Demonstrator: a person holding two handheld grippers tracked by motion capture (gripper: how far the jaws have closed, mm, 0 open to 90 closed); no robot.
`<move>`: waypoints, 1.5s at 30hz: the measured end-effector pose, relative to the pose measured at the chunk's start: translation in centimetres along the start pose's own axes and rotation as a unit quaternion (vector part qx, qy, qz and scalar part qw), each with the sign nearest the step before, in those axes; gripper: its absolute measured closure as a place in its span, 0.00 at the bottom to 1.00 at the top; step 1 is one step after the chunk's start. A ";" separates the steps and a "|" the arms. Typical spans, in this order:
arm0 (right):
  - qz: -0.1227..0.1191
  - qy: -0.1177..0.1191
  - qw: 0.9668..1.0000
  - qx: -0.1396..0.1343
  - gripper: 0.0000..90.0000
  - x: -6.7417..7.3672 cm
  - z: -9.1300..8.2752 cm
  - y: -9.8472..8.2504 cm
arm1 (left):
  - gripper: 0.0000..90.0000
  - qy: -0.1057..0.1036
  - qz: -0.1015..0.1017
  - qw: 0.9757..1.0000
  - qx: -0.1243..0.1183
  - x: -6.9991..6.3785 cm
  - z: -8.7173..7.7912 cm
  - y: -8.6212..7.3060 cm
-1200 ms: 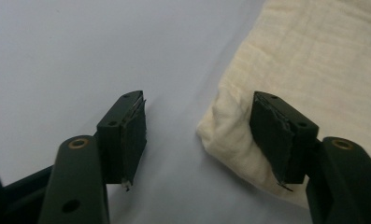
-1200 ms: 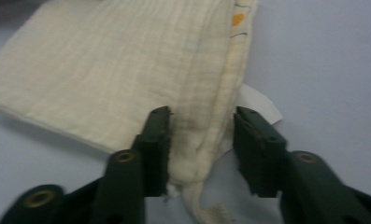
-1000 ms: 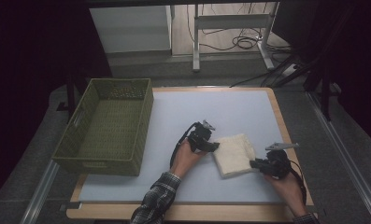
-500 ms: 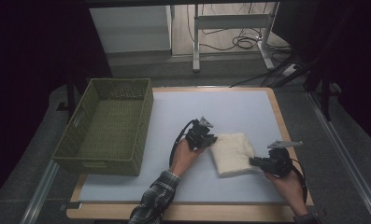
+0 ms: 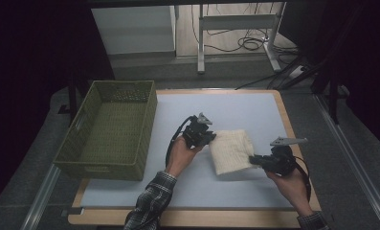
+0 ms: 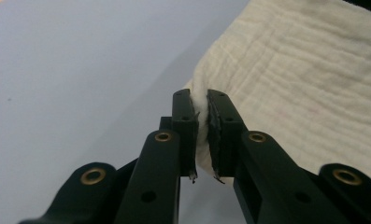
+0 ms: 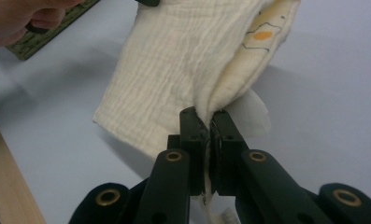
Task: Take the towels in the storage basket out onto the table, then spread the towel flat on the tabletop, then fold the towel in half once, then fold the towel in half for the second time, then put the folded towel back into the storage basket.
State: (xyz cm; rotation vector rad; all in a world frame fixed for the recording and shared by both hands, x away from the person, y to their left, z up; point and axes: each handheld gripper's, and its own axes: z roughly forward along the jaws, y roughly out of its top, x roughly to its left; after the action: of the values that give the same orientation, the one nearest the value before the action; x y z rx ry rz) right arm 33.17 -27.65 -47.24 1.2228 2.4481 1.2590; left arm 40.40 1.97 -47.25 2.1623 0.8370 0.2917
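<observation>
Bench [image 5: 130, 191]: wood-edged top w/ pale blue-grey mat, sitting on dark grey floor. Room dim; metal frame legs and loose cables at the far side, light wall panel behind.

Green woven basket [image 5: 112, 129] on the bench's left part, long side running away from the person, well apart from the cloth.

Cream cloth [image 5: 231, 151], crinkled gauze weave, folded, approx. mid-right of the mat, held betw. both grippers. In the right gripper view it hangs clear of the mat, shadow under it; a yellow/orange print shows on an inner layer.

Left gripper [image 5: 207, 137]: at the cloth's left edge. Left gripper view: fingers [image 6: 185, 121] nearly together, have just been closing, a pinch of cloth edge clamped betw. the pads. Hand w/ plaid sleeve comes in from the bottom.

Right gripper [image 5: 252, 159]: at the cloth's lower right corner. Right gripper view: fingers [image 7: 192, 135] almost fully together, gripping the folded layers at the corner; cloth bunches up out of the pinch.

Both grippers raised off the mat; cloth spans betw. them.
</observation>
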 end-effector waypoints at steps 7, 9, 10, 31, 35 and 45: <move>-0.010 0.017 1.000 -0.003 0.95 1.2 0.8 1.4 | 0.91 0.021 0.003 1.000 0.006 0.8 -1.9 0.2; -0.014 0.022 1.000 -0.002 0.95 1.6 1.0 1.8 | 0.91 0.027 0.001 1.000 0.004 1.1 -2.5 0.2; -0.016 0.023 1.000 -0.002 0.95 1.8 1.2 2.0 | 0.91 0.029 0.003 1.000 0.005 1.2 -2.8 0.2; -0.045 0.039 0.998 0.000 0.95 4.9 3.6 5.6 | 0.91 0.070 -0.002 0.997 0.017 3.6 -7.2 0.1; -0.051 0.042 0.998 -0.001 0.95 5.5 4.0 6.3 | 0.91 0.077 -0.005 0.997 0.016 4.2 -8.1 0.1; -0.063 0.048 0.997 -0.007 0.95 7.0 4.8 8.1 | 0.90 0.091 -0.008 0.996 0.019 5.5 -10.0 0.0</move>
State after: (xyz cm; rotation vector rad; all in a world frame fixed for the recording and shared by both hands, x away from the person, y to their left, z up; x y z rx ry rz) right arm 35.50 -17.06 -42.76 1.0107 2.5332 1.3255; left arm 40.07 11.48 -40.94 2.1862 0.9695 0.4743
